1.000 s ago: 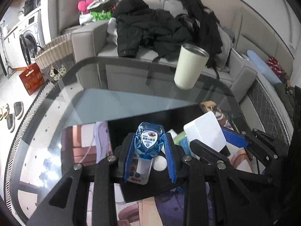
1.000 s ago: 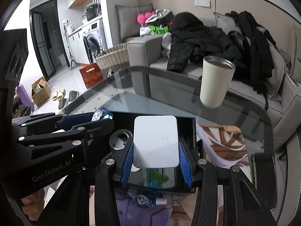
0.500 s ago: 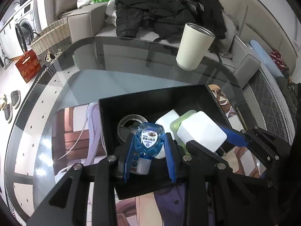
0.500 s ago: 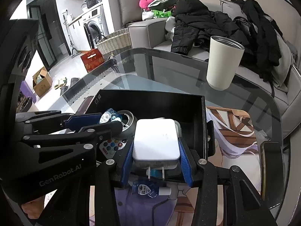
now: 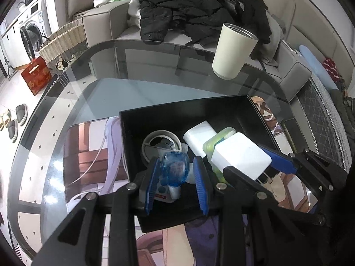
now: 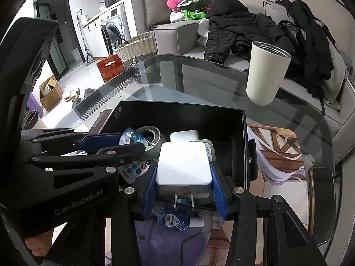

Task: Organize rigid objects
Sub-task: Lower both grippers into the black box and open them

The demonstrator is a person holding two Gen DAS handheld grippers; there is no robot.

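A black open box [image 5: 184, 106] stands on the glass table and holds a tape roll [image 5: 160, 139], a white adapter [image 5: 199, 136], a green case [image 5: 218, 137] and a remote with coloured buttons [image 6: 133, 169]. My left gripper [image 5: 176, 174] hangs over the box's near left part. Its jaws are opening, and a small blue bottle [image 5: 174, 169], blurred, sits between them with a gap to the right pad. My right gripper [image 6: 184, 173] is shut on a white plug charger [image 6: 183, 166], prongs toward the camera, just above the box's near edge. A second blue bottle [image 6: 175, 220] lies on the mat in front of the box.
A cream tumbler [image 5: 233, 51] stands on the glass beyond the box. A printed mat [image 5: 88, 150] lies under and around the box. A dark phone [image 6: 319, 199] lies at the right table edge. Behind is a sofa with black coats [image 5: 188, 6] and a wicker basket [image 5: 64, 42].
Both grippers tipped downward over the box, so its inside now shows. The blue bottle has gone blurred, with a gap at the left gripper's right pad. The charger stays gripped.
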